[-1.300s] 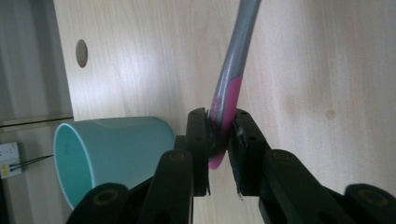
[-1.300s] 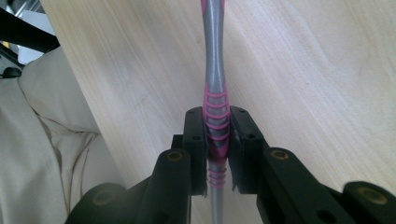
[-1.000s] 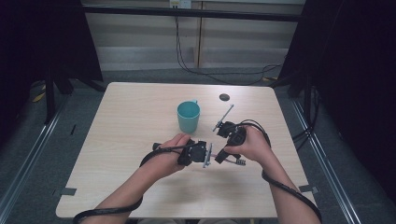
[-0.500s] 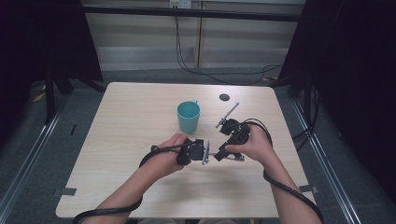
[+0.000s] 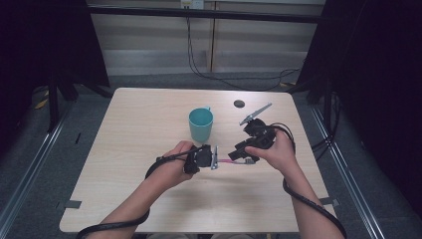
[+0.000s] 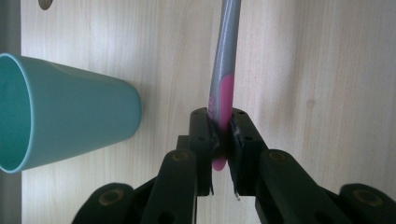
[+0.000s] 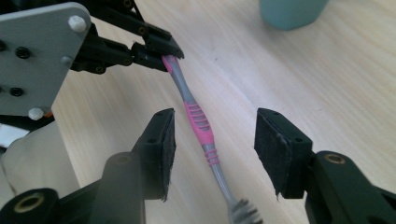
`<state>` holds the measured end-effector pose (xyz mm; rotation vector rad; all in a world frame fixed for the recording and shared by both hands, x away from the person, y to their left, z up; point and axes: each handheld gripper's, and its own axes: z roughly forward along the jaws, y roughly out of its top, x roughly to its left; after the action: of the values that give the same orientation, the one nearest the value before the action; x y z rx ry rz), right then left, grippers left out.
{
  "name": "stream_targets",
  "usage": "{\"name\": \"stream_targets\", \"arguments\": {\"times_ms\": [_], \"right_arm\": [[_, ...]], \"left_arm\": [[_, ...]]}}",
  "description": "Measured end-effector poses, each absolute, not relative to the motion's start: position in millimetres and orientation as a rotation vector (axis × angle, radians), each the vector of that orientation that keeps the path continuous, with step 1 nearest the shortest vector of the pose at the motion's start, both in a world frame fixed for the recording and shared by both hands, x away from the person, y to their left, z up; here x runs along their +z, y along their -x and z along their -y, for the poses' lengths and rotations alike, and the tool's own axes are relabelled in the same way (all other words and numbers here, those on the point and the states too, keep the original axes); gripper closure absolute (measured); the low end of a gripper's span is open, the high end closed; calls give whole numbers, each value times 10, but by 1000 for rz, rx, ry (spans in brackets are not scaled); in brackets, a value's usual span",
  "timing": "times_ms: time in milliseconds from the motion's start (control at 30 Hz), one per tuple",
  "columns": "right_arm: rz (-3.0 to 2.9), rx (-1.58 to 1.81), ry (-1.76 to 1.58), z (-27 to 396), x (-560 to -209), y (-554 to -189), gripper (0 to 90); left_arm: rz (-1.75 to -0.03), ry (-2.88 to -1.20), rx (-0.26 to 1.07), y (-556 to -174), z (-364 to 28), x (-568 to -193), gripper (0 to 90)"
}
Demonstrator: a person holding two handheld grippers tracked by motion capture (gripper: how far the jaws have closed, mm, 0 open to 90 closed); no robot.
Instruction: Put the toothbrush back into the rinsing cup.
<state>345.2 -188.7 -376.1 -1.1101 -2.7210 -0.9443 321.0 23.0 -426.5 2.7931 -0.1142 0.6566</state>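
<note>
A pink and grey toothbrush [image 7: 198,122] hangs level just above the table, held by the tip of its handle. My left gripper [image 6: 220,126] is shut on that pink handle end [image 6: 223,79]. My right gripper [image 7: 217,135] is open; its jaws have just been opening. The brush's ribbed grip runs between its pads without touching either, and the bristles are at the bottom edge of the right gripper view. In the high view the left gripper [image 5: 215,158] and right gripper [image 5: 240,151] face each other over the table's middle, with the toothbrush [image 5: 228,161] between them.
A teal cup [image 5: 200,124] stands upright just behind the left hand and looms at the left in the left gripper view [image 6: 70,121]. A small dark round spot [image 5: 239,103] marks the table near its far edge. The wooden table [image 5: 124,199] has bare room on all sides.
The right gripper's jaws have spread apart and let go of the toothbrush, and that hand has drawn slightly up and to the right. The left hand has kept still with the brush.
</note>
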Motion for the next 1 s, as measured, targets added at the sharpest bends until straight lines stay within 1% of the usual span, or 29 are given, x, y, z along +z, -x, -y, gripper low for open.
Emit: {"name": "stream_targets", "arguments": {"times_ms": [133,267,300,333,500,533,567,600,767,800,1000], "right_arm": [[2682,-1066,1150,1938,-3712,-3419,481],[2640,-1164,1158,1977,-3663,-3398,483],[2640,-1164,1158,1977,-3663,-3398,483],[2638,-1180,1161,1980,-3639,-3382,485],[2640,-1203,1141,1973,-3608,-3345,482],[2642,-1213,1136,1967,-3594,-3317,484],[2642,-1213,1136,1967,-3594,-3317,484],[2640,-1207,1133,1970,-3594,-3301,481],[2625,-1238,1138,1990,-3619,-3284,471],[2622,-1234,1138,1995,-3639,-3277,473],[2609,-1231,1148,2002,-3702,-3267,471]], "left_arm": [[92,-2804,651,-3220,-264,-4266,816],[21,-2803,638,-3249,-319,-4267,816],[21,-2803,638,-3249,-319,-4267,816],[-19,-2796,622,-3267,-336,-4260,816],[-66,-2786,648,-3300,-359,-4247,816],[-114,-2775,635,-3309,-371,-4246,816],[-114,-2775,635,-3309,-371,-4246,816],[-155,-2768,630,-3318,-380,-4235,816],[-214,-2757,630,-3335,-389,-4210,816],[-251,-2750,628,-3343,-392,-4205,816],[-302,-2720,618,-3377,-416,-4175,816]]}}
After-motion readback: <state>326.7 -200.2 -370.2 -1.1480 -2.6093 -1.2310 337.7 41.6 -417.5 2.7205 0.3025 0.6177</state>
